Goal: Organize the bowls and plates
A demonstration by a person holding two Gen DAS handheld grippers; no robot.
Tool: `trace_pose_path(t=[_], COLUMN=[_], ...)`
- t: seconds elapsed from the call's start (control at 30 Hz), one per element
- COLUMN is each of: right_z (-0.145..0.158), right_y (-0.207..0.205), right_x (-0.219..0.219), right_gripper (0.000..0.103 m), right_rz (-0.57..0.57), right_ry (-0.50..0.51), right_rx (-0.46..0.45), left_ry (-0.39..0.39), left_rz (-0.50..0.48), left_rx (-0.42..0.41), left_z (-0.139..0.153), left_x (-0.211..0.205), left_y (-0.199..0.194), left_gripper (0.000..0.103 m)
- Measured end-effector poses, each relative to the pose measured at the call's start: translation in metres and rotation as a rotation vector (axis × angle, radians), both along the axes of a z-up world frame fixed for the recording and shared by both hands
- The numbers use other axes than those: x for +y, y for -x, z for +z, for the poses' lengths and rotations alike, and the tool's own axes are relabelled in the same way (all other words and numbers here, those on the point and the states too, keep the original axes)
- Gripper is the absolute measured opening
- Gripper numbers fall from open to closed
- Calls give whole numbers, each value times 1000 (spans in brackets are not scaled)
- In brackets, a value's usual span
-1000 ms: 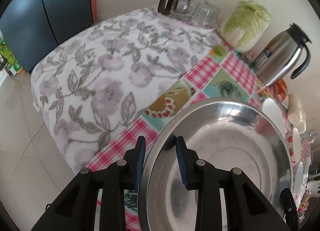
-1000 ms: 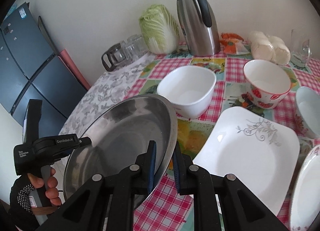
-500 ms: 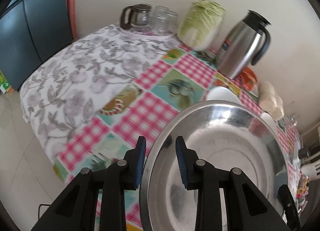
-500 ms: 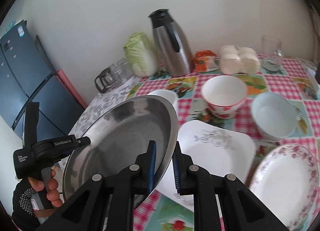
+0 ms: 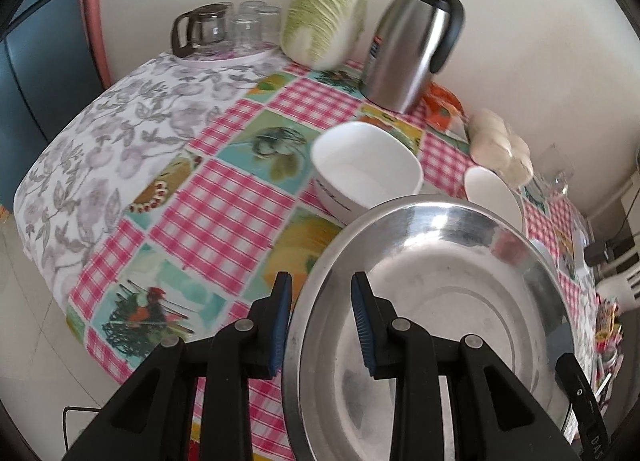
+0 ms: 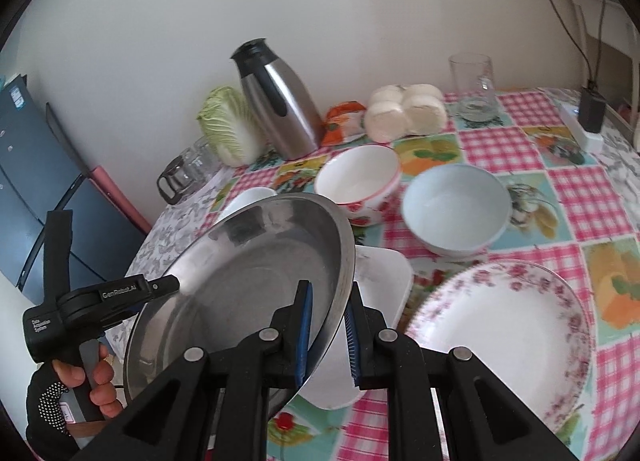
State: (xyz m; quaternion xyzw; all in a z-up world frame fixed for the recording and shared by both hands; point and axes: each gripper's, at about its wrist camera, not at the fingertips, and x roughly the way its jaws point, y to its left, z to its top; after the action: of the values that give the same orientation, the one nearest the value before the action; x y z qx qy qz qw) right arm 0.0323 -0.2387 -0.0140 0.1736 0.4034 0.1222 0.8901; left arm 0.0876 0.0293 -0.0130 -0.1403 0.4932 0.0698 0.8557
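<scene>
Left tongs (image 5: 320,317) and right tongs (image 6: 328,325) each straddle rim of steel basin (image 6: 256,277), pinching it from opposite sides; basin empty, tilted, lifted above desk (image 5: 224,217). Under it: square white plate (image 6: 384,273). Beside: floral plate (image 6: 500,337), pale blue bowl (image 6: 456,209), strawberry bowl (image 6: 360,181), square white bowl (image 5: 366,169), all empty. Behind: steel thermos (image 6: 280,101), cabbage (image 6: 230,125), buns (image 6: 406,111). Gloved left hand (image 6: 68,393) grips handle.
</scene>
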Motion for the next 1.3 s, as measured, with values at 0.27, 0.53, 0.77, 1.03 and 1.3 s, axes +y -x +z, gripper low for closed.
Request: trace_pose_path(t=[0.27,0.53,0.77,1.03,1.3], right_z=[-17,-39,-55,-67,-74], right_y=[0,-9,-16,-22,-26], right_x=[-25,-33,-33,-27,-20], right_gripper=[17,17,19,19,20], right_rz=[-42,-65,-73,-72,-71], right_ry=[2,2,14,41,69], right_rx=[53,114,156,184,189], left_ry=[-5,12,39,30,11], left_rz=[-54,-62,-68,-60,-64], left_rx=[63,119,130,104,43], left_z=[-21,-45,-57,-58,-52], left_x=[-24,-29,-28,-25,-25], left_y=[-7,-16,-22,-26,-29], left_gripper=[32,32,32,32,32])
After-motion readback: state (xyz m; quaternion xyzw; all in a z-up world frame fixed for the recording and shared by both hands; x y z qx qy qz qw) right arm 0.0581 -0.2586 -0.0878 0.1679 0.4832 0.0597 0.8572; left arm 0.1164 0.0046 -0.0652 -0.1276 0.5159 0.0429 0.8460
